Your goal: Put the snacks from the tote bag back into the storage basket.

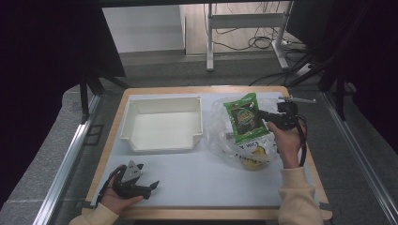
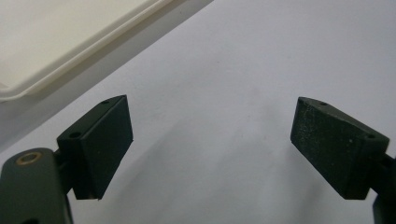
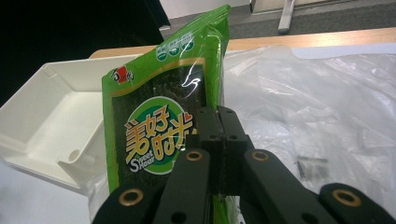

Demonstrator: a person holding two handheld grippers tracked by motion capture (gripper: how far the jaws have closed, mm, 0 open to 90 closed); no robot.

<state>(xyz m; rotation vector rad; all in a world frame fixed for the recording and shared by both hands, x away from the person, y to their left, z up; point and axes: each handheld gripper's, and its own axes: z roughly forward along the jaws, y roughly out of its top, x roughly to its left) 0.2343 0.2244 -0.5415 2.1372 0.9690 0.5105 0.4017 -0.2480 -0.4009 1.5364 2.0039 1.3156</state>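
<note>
High view: right claw [image 1: 264, 114] pinches the green snack packet [image 1: 244, 117] by its edge, lifted over the clear plastic bag [image 1: 230, 140], likely bound for the white tray [image 1: 162, 123]. Left claw [image 1: 149, 185] rests idle on the counter [image 1: 197, 183].

Left gripper view: jaws spread wide, nothing between.

Right gripper view: jaws clamped on the packet's edge so it hangs upright.

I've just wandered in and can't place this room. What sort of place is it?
Probably a lab or workshop bench set up for recording. A person works hand-held grippers over a white mat, dark curtains close in the sides, and cables trail across the floor beneath a desk frame.
</note>
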